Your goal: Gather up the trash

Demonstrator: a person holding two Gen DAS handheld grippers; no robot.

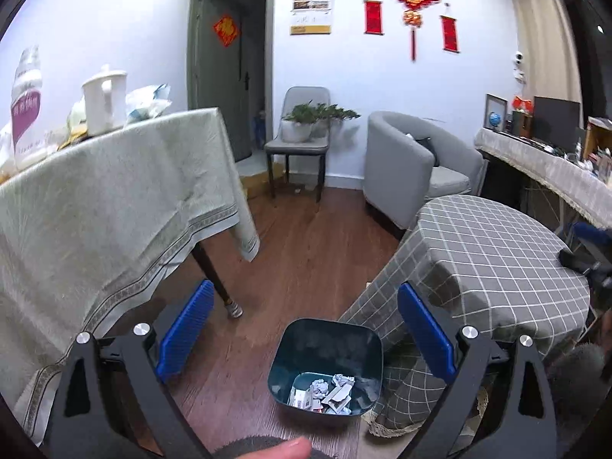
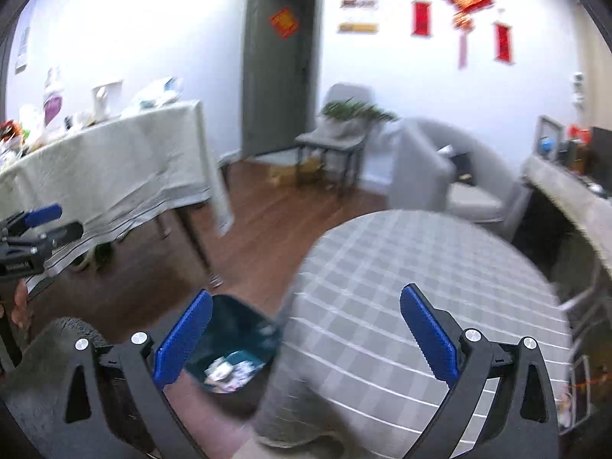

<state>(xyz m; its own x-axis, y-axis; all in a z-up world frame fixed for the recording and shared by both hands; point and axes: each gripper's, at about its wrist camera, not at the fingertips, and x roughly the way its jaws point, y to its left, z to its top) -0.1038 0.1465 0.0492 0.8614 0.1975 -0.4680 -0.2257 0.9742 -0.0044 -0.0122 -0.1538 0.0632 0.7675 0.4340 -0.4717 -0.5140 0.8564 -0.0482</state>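
Hovering with jaws apart and empty, the left tool (image 1: 302, 334) has the bin (image 1: 325, 367) just below its fingers, crumpled paper (image 1: 325, 388) already inside. Right tool (image 2: 306, 334), likewise spread, sits over the checked counter (image 2: 440, 267) (blurred view); judge any drop only once squarely over the bin's mouth.

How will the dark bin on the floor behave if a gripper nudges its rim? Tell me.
The bin probably slides rather than tips: it looks squat and wide, and stands on smooth wood floor. It is likely light, since only some crumpled paper covers its bottom. Its thin rim may flex a little under a push.
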